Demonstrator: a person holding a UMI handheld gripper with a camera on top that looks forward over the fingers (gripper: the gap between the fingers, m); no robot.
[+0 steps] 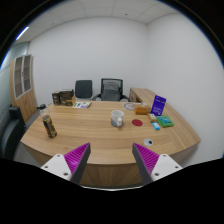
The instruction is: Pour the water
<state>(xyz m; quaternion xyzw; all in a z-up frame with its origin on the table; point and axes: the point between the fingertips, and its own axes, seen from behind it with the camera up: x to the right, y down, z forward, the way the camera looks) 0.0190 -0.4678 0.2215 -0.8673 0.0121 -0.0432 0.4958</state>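
tool open above table, cup beyond it.

gripper hovering level and pointing forward, two fingers reaching out side by side, jaws standing wide apart with a clear gap, magenta pads facing inward on each finger, nothing sitting between them, nothing being touched

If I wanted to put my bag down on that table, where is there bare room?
The near table is bare, from the open gripper up to the bottle and the cup, and between those two. It is crowded beyond the cup, around the purple box and small items.
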